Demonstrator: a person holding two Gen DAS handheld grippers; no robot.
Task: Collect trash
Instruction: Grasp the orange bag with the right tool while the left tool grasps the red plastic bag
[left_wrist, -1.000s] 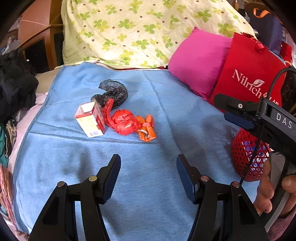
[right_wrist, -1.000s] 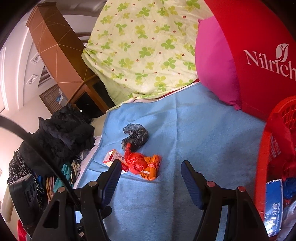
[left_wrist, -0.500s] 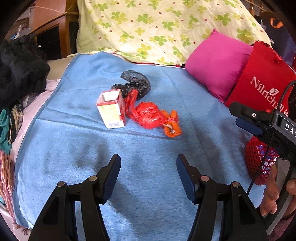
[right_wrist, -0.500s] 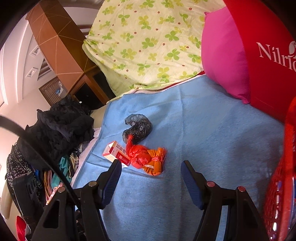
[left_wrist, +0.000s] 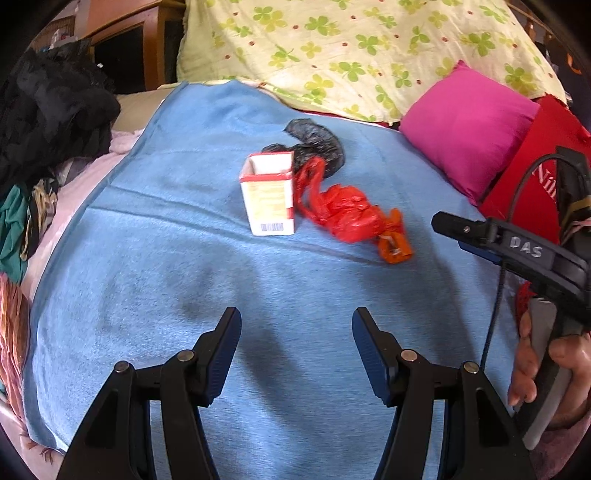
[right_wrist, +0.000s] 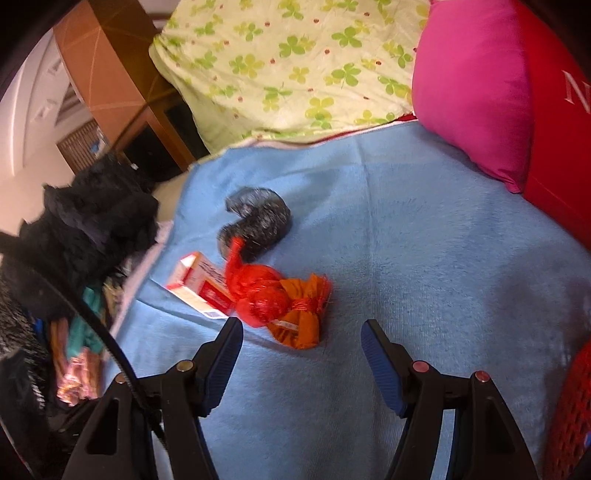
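Note:
A small pile of trash lies on the blue blanket (left_wrist: 166, 280): a red-and-white carton (left_wrist: 269, 195), a crumpled red plastic bag (left_wrist: 340, 212), an orange wrapper (left_wrist: 393, 245) and a black plastic bag (left_wrist: 317, 146). My left gripper (left_wrist: 295, 350) is open and empty, short of the pile. My right gripper (right_wrist: 301, 354) is open and empty, just before the orange wrapper (right_wrist: 301, 319), with the red bag (right_wrist: 258, 291), carton (right_wrist: 199, 284) and black bag (right_wrist: 258, 225) beyond. The right gripper's body also shows at the right of the left wrist view (left_wrist: 517, 251).
A red mesh basket (right_wrist: 570, 417) stands at the right edge. A pink pillow (left_wrist: 467, 133), a red bag with white lettering (left_wrist: 535, 173) and a clover-print pillow (left_wrist: 351, 48) line the back. Dark clothes (left_wrist: 44, 118) are piled at the left, off the blanket.
Both grippers have moved forward and left toward the trash pile, which now looks larger and more central. The basket has slid to the right edge of the right wrist view. Both stay open.

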